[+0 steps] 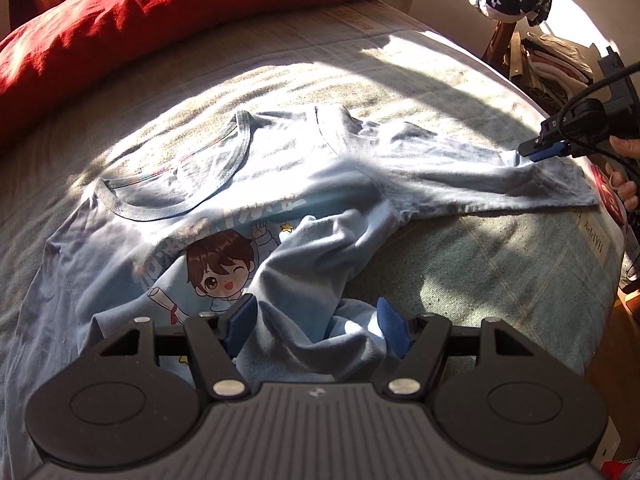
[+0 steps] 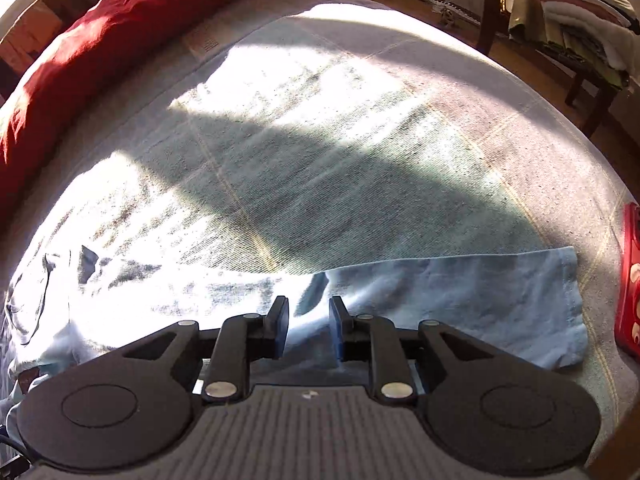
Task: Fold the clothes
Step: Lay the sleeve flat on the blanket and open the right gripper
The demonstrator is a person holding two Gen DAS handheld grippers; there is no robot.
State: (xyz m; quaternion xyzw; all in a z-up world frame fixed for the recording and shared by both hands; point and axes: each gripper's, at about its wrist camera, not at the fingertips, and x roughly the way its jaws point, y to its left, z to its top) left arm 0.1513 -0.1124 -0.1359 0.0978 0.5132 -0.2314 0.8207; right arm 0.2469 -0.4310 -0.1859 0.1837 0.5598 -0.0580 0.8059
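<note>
Across the bed (image 1: 460, 264), a pale blue T-shirt (image 1: 132, 248) lies spread between two hand-held grippers.

Just ahead of the left gripper (image 1: 316, 322), whose jaws stand apart and released, a bunched fold of the shirt rises between the pads without being pinched; the cartoon print sits just left of it. A red pillow (image 1: 160, 12) lies well beyond. Off to the right, the right gripper (image 2: 308, 322) hangs over the stretched-out sleeve (image 2: 480, 296), jaws narrowly parted, cloth between them but not clamped; a hand (image 1: 626, 172) holds it.
</note>
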